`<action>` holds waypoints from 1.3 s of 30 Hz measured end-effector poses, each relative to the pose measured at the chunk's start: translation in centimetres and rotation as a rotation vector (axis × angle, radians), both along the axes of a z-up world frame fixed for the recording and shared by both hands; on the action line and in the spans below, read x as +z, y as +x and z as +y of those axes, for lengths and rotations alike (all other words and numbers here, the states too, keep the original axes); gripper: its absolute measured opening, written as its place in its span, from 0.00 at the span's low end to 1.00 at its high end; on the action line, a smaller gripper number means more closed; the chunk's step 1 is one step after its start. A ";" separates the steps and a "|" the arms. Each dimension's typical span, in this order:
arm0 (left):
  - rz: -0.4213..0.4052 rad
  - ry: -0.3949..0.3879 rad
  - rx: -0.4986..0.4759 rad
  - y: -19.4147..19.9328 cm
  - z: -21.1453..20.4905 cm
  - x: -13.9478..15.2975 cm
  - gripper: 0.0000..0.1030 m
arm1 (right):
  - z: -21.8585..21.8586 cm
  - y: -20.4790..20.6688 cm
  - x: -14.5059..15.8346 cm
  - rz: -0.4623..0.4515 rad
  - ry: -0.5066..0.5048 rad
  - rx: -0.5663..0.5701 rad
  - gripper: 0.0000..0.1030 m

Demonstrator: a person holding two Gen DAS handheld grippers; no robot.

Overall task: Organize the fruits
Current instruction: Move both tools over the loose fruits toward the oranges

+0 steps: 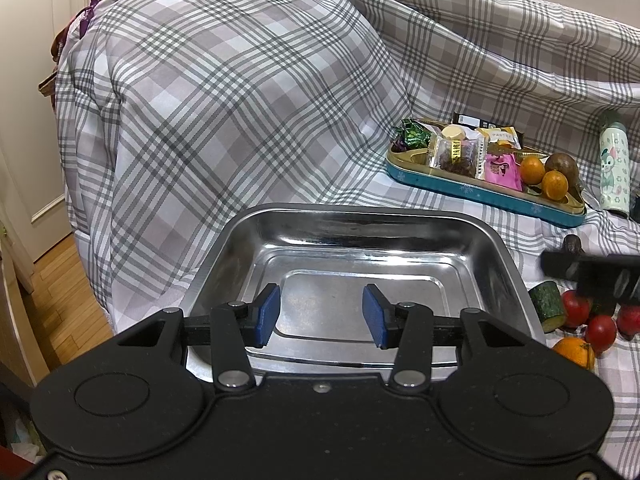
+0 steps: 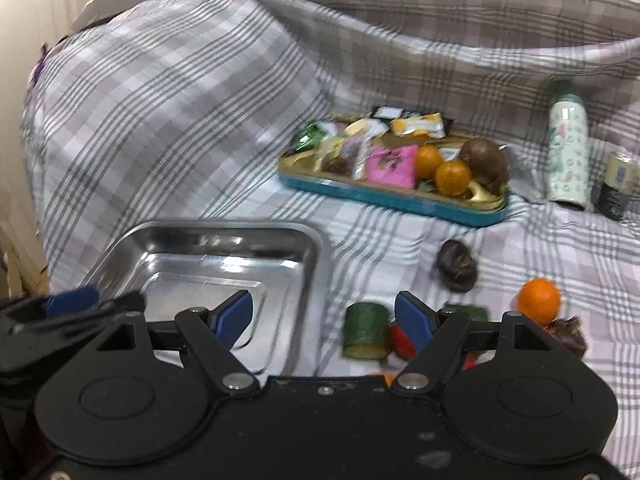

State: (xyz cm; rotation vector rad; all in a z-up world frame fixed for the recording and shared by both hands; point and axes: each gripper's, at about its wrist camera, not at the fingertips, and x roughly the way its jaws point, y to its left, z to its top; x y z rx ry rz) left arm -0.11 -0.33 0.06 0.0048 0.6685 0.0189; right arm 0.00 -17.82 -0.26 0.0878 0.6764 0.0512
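Observation:
An empty steel tray (image 1: pixel 496 248) (image 2: pixel 120 248) lies on the checked cloth. My left gripper (image 1: pixel 320 316) hangs open over the tray's floor with nothing between its blue pads. My right gripper (image 2: pixel 324 320) is open too, just right of the tray's edge, near a green cucumber chunk (image 2: pixel 366 330) (image 1: pixel 546 306). Loose on the cloth sit red tomatoes (image 1: pixel 600 330), an orange (image 2: pixel 538 300), another orange (image 1: pixel 574 352) and a dark brown fruit (image 2: pixel 458 266). The right gripper's blurred body (image 1: pixel 592 276) shows above the tomatoes in the left wrist view.
A teal tin (image 1: pixel 480 196) (image 2: pixel 384 196) further back holds snack packets, two small oranges (image 1: pixel 534 170) and a brown fruit (image 2: pixel 484 160). A patterned bottle (image 2: pixel 568 152) (image 1: pixel 614 168) and a can (image 2: pixel 620 184) stand at right. Draped cloth rises behind; wooden floor (image 1: pixel 60 304) lies at left.

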 end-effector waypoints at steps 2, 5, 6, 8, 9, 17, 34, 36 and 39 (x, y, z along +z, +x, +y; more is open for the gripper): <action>0.003 -0.003 0.000 0.0 0.1 0.0 0.52 | -1.4 0.4 0.5 -0.003 0.018 -0.036 0.78; 0.013 -0.002 -0.007 0.2 0.0 0.1 0.52 | -4.1 1.2 1.1 0.008 0.064 -0.092 0.78; 0.017 0.002 -0.009 0.2 -0.1 0.1 0.52 | -5.1 1.5 1.3 0.015 0.078 -0.107 0.78; 0.025 0.015 -0.020 0.3 -0.3 0.1 0.52 | -7.0 2.0 1.7 0.034 0.089 -0.130 0.78; 0.029 0.023 -0.027 0.3 -0.5 0.2 0.52 | -8.0 2.2 1.8 0.042 0.087 -0.139 0.78; 0.059 -0.016 -0.119 -0.4 -4.0 1.5 0.52 | -13.7 2.5 2.2 0.128 0.053 -0.184 0.78; 0.120 0.061 -0.488 -4.5 -15.0 -0.1 0.52 | -19.8 -0.3 2.1 0.205 0.208 -0.117 0.78; 0.122 0.064 -0.486 -4.5 -15.4 -0.3 0.52 | -19.8 0.2 1.7 0.200 0.212 -0.153 0.78; 0.130 0.057 -0.476 -4.4 -15.5 -0.7 0.52 | -19.3 1.0 1.3 0.187 0.177 -0.158 0.78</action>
